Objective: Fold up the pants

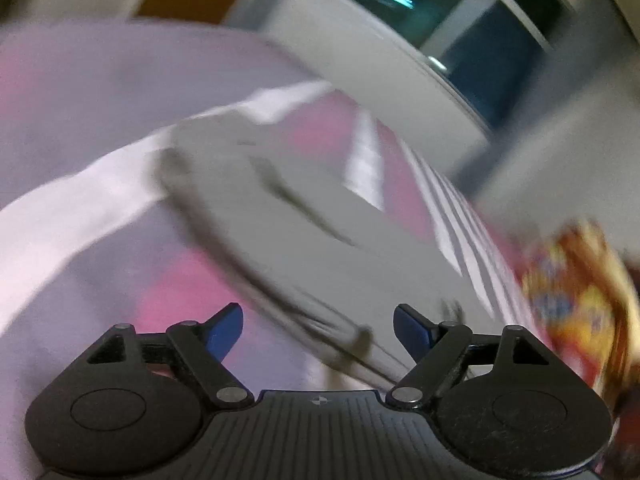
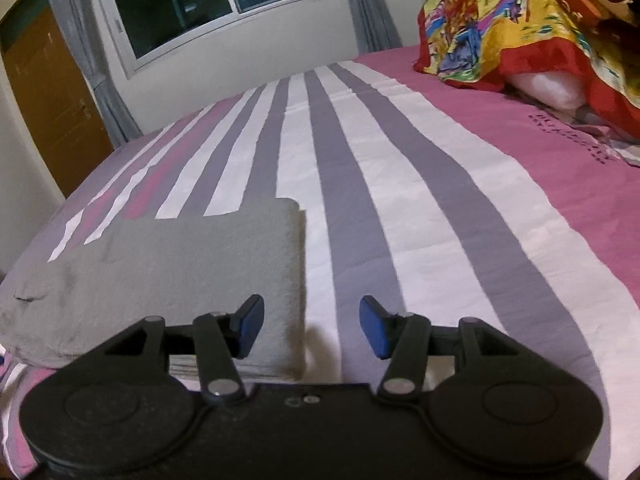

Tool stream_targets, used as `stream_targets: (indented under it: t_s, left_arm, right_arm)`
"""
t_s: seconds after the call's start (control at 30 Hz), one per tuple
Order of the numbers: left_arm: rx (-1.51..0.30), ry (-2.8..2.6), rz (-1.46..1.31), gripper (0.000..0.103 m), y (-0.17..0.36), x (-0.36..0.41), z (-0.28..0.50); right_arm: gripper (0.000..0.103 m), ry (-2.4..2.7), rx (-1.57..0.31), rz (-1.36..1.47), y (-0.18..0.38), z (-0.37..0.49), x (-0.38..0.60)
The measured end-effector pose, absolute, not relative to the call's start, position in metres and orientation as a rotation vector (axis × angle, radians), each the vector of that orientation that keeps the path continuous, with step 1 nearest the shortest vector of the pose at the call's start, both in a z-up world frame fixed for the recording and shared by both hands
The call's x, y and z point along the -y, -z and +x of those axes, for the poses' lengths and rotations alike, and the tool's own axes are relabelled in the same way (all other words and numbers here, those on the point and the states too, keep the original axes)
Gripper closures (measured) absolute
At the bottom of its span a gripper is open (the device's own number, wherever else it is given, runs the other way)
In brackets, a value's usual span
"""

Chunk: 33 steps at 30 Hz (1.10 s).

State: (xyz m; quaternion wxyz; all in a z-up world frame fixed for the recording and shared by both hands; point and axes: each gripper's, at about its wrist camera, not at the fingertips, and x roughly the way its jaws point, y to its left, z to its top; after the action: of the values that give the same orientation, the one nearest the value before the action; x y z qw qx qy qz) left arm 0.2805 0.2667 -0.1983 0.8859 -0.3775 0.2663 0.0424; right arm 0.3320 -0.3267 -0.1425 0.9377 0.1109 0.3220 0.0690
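The grey pants [image 2: 168, 276] lie folded into a thick rectangle on the striped bed sheet [image 2: 360, 208], at the lower left of the right wrist view. My right gripper [image 2: 311, 330] hovers open over the fold's right edge, its left pad above the grey cloth and its right pad above the sheet, with nothing between them. In the blurred left wrist view the same grey pants [image 1: 288, 224] stretch diagonally across the bed. My left gripper [image 1: 318, 330] is open above their near edge, and nothing is gripped.
A pile of colourful bedding and pillows [image 2: 532, 28] sits at the far right of the bed, seen blurred as bedding [image 1: 576, 284] in the left view. A window [image 2: 224, 0] with grey curtains and a wooden door [image 2: 48, 112] stand behind the bed.
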Motion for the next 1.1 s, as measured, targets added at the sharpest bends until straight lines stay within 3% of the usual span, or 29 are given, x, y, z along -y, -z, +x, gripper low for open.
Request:
stream_targets:
  t_s: [0.2,0.43,0.47,0.5,0.6,0.7,0.93,1.1]
  left_arm:
    - [-0.503,0.042,-1.069,0.022,0.246,-0.330,0.316]
    - [-0.312,0.249,-1.254,0.025,0.280,-0.360,0.348]
    - [-0.289,0.244,-1.277,0.065,0.280,-0.359,0.345]
    - [-0.252,0.247,-1.276,0.090,0.276,-0.360,0.338]
    - [-0.161,0.276,-1.165,0.090,0.259,-0.351,0.321]
    - [-0.365,0.128,-1.196,0.089,0.291,-0.360,0.332]
    - [-0.424,0.083,-1.163,0.080,0.282,-0.360,0.348]
    - [-0.486,0.027,-0.936,0.088,0.223,-0.331,0.370]
  right_arm:
    - [0.050,-0.121,-0.664,0.193,0.143,0.330,0.318]
    - [0.050,-0.097,-0.673,0.182,0.141,0.334,0.311]
    - [0.050,-0.096,-0.673,0.181,0.141,0.335,0.310]
    - [0.050,-0.094,-0.673,0.179,0.141,0.336,0.310]
    - [0.050,-0.087,-0.656,0.185,0.139,0.338,0.307]
    - [0.048,-0.043,-0.672,0.210,0.148,0.347,0.311]
    - [0.048,0.126,-0.668,0.257,0.165,0.347,0.339]
    - [0.044,0.129,-0.661,0.284,0.170,0.340,0.363]
